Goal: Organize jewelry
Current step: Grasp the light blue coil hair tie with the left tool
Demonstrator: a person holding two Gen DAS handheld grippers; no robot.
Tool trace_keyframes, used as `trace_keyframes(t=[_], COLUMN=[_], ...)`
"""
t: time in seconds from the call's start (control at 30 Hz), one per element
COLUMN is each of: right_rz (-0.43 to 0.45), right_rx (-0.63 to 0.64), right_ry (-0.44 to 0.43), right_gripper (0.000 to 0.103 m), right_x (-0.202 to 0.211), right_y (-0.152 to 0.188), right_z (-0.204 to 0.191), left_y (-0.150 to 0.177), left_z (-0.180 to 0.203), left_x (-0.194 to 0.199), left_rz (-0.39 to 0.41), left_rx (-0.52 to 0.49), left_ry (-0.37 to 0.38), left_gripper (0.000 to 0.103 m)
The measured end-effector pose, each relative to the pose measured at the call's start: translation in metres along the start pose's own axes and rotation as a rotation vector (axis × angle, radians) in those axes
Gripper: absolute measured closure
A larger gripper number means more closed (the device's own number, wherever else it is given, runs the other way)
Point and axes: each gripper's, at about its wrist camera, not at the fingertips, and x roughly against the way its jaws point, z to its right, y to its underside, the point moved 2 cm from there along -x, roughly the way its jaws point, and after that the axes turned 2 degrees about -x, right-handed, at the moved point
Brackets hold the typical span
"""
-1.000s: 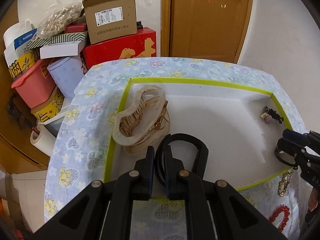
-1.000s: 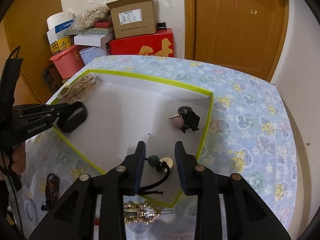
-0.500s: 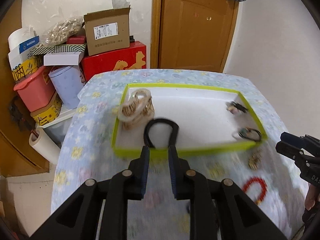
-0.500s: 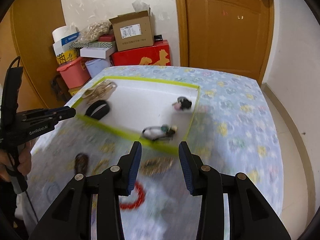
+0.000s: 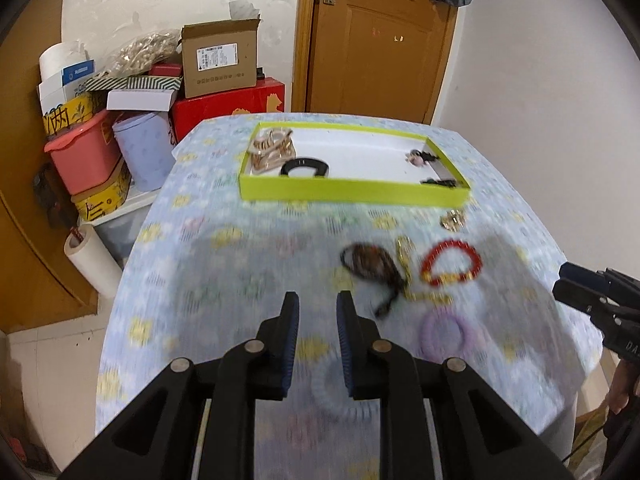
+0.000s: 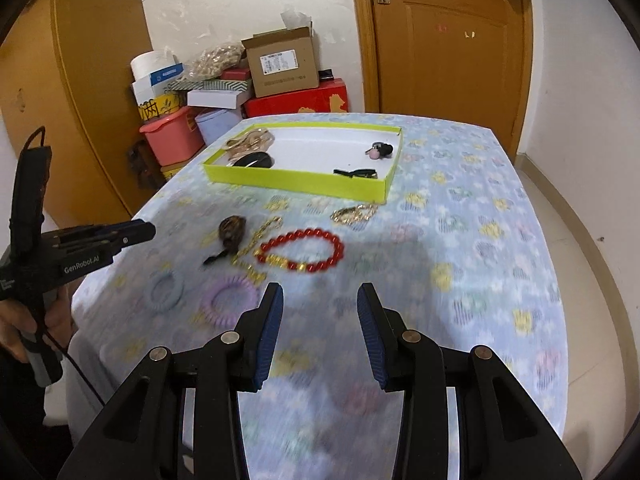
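Both tongs are hovering empty over the near end of the surface (image 6: 480,208), each with jaws apart and nothing between them: the left tongs (image 5: 317,304) are standing at a narrow gap, having just been opening, the right tongs (image 6: 320,294) wider. The jewelry is sitting split: some is lying in the green-rimmed tray (image 6: 296,184) well ahead of both tongs, the rest is scattered loose between tray and tongs. Just ahead of the right tongs, the red bead bracelet (image 6: 301,249) is lying touching or nearly touching a gold chain (image 6: 256,240), with a dark brown clip (image 6: 231,229) beside that and a purple coil tie (image 6: 229,299) and a pale blue one (image 6: 164,290) off to the left, nearer the left tongs. Risks I'm seeing: the chain and bracelet are crowding each other, so a pinch there is likely dragging both or snagging the chain; the narrow left gap is probably too tight to straddle a coil tie without knocking it aside; the cloth is looking soft, so the tips could be bunching it and shifting pieces; round beads could be slipping out of flat pads. The gold brooch (image 6: 354,213) is lying just beside the tray wall, awkward for getting a jaw in. The frames are blurring, so a fast approach is likely landing off target.
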Motion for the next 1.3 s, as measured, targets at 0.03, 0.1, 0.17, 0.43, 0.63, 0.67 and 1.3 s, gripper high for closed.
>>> trace_keyframes(t=[0.03,0.1,0.17,0.43,0.63,0.67,1.3], right_rz=[0.006,0.008,0.002,-0.011,-0.031,-0.035,-0.070], right_rx=[-0.001,0.000,-0.008,-0.034,-0.043,-0.043,0.010], right_ry=[-0.004,-0.012,-0.022,-0.044,-0.047,-0.047,-0.013], right_gripper=[0.063,0.063,0.063,0.063,0.063,0.063,0.063], right_x=[0.004,0.008,0.010,0.011,0.004,0.002,-0.053], right_y=[0.003,0.008,0.012,0.020,0.023,0.024,-0.008], right_z=[-0.002,-0.004,-0.006,-0.004,-0.002,-0.002,0.003], left_y=[0.005,0.012,0.018,0.032,0.037,0.037,0.039], left_z=[0.000,0.002,0.004,0.010,0.010,0.010,0.014], left_x=[0.004,0.007,0.010,0.012,-0.001,-0.005,-0.027], left_rz=[-0.002,-0.006,-0.013,-0.025,-0.055,-0.062,-0.041], left_rx=[0.000,-0.002,-0.003,-0.001,-0.003,-0.004,-0.061], left_ry=[0.002,0.002,0.002,0.007,-0.015,-0.021,-0.082], left_gripper=[0.083,0.083,0.083,0.082,0.074,0.074,0.089])
